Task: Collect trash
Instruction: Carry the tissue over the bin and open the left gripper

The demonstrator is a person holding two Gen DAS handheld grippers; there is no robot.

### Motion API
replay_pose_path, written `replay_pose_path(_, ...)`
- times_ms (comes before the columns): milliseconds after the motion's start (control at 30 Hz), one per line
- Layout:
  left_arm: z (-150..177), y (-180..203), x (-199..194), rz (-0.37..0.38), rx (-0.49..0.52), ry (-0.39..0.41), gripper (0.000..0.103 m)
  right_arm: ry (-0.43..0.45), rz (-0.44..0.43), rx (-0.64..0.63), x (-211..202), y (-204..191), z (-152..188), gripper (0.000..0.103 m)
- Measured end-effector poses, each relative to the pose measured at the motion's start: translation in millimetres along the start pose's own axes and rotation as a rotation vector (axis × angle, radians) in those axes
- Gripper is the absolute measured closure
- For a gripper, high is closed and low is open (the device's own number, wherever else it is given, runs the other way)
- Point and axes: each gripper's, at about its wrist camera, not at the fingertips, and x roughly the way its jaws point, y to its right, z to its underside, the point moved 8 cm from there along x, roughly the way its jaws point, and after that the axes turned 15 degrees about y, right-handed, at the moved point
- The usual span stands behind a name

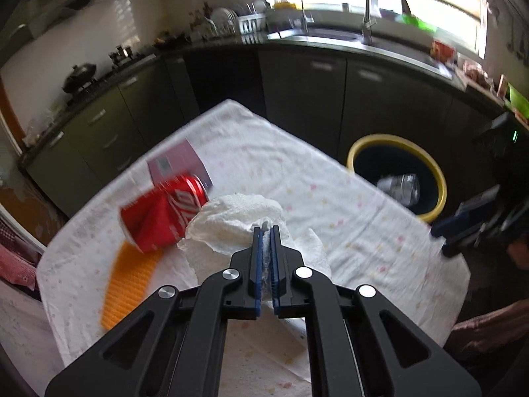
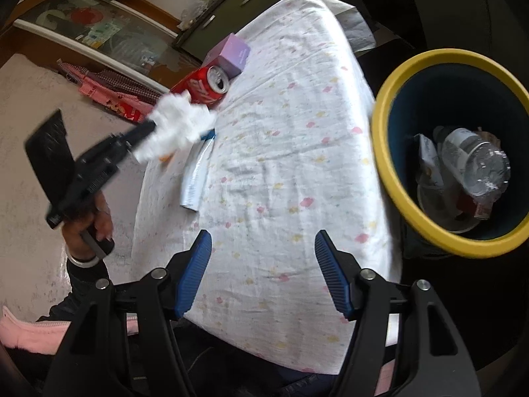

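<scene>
My left gripper is shut on a crumpled white paper towel and holds it above the cloth-covered table; it also shows in the right wrist view. A crushed red cola can lies just left of the towel, beside a purple box. An orange ridged piece lies on the cloth near me. A silver wrapper lies on the cloth. My right gripper is open and empty over the table's near edge. The yellow-rimmed bin stands at the right with a plastic bottle inside.
Dark kitchen cabinets and a counter with a sink tap run behind the table. The bin stands on the floor off the table's far right edge. A pink patterned cloth lies left of the table.
</scene>
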Motion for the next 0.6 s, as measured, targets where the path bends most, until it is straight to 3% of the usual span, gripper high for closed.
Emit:
replay_pose_path(267,-41,2,-36,-0.010,-0.023,0.088,0.098,0.014,-0.067,-0.016,10,-21,7,0.040)
replay_pose_path(600,-75,49,-35,0.082,0.024,0.133,0.098,0.091,-0.017,-0.018,-31,-2,26,0.036)
